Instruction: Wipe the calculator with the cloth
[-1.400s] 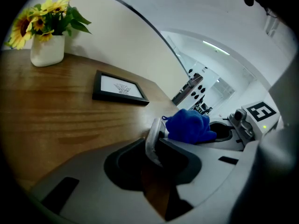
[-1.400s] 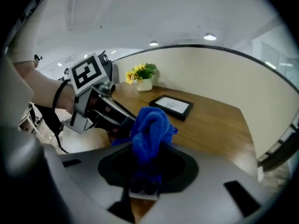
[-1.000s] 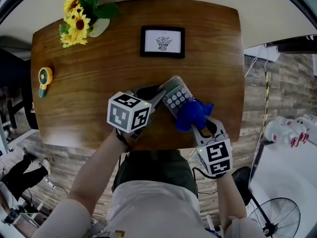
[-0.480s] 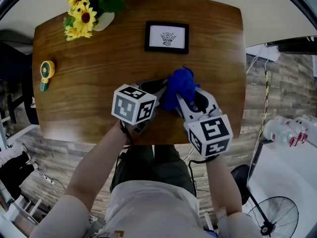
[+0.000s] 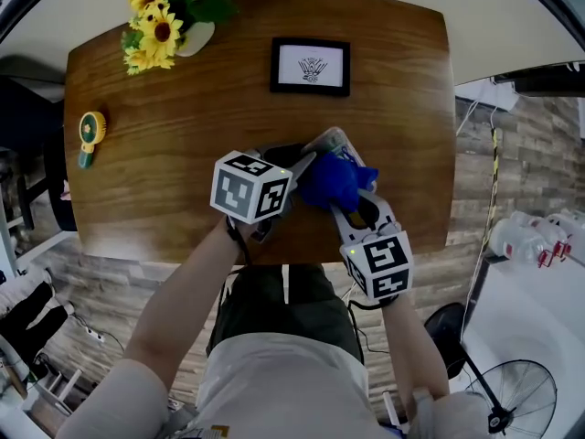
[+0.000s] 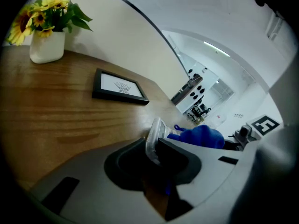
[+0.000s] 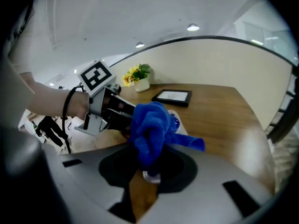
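Note:
The grey calculator (image 5: 327, 141) sits tilted at the middle of the wooden table (image 5: 164, 172); only its far end shows in the head view. My left gripper (image 5: 294, 167) is shut on its left edge, and in the left gripper view the calculator's rim (image 6: 153, 136) stands between the jaws. The blue cloth (image 5: 334, 179) lies bunched over the calculator's face, with my right gripper (image 5: 342, 196) shut on it. In the right gripper view the cloth (image 7: 149, 127) hangs from the jaws, over the calculator (image 7: 181, 126).
A black picture frame (image 5: 311, 66) lies at the table's far middle. A white vase of sunflowers (image 5: 164, 26) stands at the far left corner. A small yellow and green fan (image 5: 91, 131) lies near the left edge. The table's near edge runs just under both grippers.
The right gripper swept the cloth from the calculator's near right end up over its far end, then partway back. The keys seen before are now covered. The left gripper kept still.

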### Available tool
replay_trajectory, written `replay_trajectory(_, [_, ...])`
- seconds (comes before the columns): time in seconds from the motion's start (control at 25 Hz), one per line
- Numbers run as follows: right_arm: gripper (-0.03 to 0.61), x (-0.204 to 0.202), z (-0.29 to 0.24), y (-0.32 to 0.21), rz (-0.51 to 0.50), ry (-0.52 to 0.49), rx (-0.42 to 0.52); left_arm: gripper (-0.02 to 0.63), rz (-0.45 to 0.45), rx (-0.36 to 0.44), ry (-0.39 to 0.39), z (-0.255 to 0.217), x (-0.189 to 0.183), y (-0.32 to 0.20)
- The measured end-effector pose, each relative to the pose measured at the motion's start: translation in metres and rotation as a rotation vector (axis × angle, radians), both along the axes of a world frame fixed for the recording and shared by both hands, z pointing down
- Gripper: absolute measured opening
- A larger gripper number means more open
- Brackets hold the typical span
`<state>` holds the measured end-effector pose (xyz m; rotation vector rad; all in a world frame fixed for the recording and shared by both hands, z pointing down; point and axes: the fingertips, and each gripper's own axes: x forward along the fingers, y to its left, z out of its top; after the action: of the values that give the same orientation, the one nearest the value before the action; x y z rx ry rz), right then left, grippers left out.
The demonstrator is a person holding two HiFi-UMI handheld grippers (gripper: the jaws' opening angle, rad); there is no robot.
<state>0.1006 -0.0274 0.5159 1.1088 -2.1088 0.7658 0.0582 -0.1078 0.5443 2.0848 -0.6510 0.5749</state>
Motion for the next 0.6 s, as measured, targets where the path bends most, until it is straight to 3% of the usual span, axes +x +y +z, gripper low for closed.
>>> replay_trajectory(0.2, [0.1,0.028,0.0,0.032,0.043,-0.004,-0.06,0.089,0.003,-0.007,0.003,0.0,0.0,0.0])
replay_trajectory(0.4, [0.098,0.076,0.011,0.076,0.041,0.125,-0.194,0.089,0.002,-0.001,-0.002,-0.001,0.001,-0.001])
replay_trajectory(0.48, [0.098,0.089,-0.004,0.074,0.078,0.1,-0.176,0.089,0.004,-0.003,0.0,-0.001,0.001,0.0])
replay_trajectory(0.6, [0.1,0.091,-0.042,0.036,0.089,0.054,-0.059,0.089,0.002,0.001,-0.004,-0.001,0.001,0.0])
